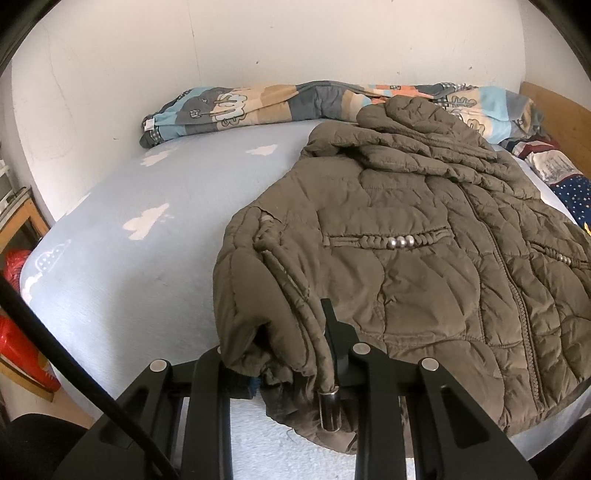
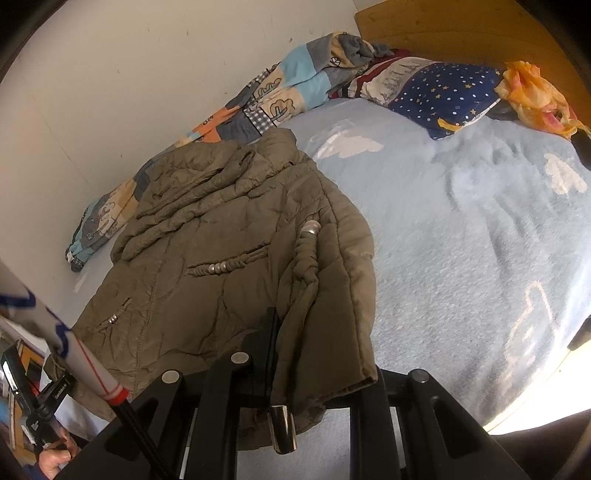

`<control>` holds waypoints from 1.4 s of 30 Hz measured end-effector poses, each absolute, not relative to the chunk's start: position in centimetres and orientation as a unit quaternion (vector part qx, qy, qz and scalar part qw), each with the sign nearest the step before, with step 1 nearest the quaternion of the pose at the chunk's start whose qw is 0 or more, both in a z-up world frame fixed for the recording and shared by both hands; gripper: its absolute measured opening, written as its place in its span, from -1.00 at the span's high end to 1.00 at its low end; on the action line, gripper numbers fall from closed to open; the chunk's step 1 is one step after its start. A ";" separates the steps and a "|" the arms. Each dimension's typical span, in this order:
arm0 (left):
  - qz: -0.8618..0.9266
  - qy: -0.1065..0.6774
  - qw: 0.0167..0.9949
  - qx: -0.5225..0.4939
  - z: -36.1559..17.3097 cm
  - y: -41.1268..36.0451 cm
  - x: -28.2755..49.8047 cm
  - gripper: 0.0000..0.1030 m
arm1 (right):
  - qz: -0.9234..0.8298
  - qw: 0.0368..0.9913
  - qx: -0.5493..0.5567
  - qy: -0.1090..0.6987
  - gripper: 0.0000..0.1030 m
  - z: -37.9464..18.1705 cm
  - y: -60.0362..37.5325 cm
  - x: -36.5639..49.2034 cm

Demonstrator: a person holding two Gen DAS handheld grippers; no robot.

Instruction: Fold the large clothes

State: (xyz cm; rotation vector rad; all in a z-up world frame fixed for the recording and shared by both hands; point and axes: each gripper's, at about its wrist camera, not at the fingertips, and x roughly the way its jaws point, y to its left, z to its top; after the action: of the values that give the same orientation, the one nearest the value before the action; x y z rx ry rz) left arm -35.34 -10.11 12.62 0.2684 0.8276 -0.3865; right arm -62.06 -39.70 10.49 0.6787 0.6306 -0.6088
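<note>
An olive quilted jacket [image 1: 413,236] lies on the light blue bed sheet [image 1: 122,258], its sleeves folded over the body. My left gripper [image 1: 284,354] is shut on the jacket's lower left corner; cloth bunches between the fingers and a metal cord end [image 1: 328,410] hangs below. In the right wrist view the jacket [image 2: 207,243] lies left of centre. My right gripper [image 2: 314,365] is shut on its lower right corner, with cloth draped over the fingers and a metal cord end [image 2: 283,428] hanging down.
A patchwork quilt [image 1: 258,107] is rolled along the white wall. A star-print pillow [image 2: 439,92] and an orange cloth [image 2: 532,96] lie by the wooden headboard [image 2: 461,33]. A red bag [image 1: 18,325] sits beside the bed at left.
</note>
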 end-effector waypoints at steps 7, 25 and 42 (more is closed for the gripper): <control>-0.186 0.399 0.889 0.128 12.7 -10.0 -35.4 0.51 | -0.288 0.851 0.321 0.298 0.66 10.6 -39.6 -62.1; -0.195 0.393 0.892 0.109 14.1 -9.2 -35.7 0.53 | -0.280 0.857 0.323 0.287 0.70 11.9 -39.0 -62.3; -0.232 0.397 0.884 0.087 18.6 -8.7 -33.8 0.53 | -0.245 0.863 0.351 0.269 0.71 14.9 -39.1 -64.2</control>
State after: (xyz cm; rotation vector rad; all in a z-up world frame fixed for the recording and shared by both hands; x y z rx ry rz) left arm -33.84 -8.75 18.62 0.1813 0.8252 -0.4819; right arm -64.25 -39.05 14.86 0.7364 0.5630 -0.5143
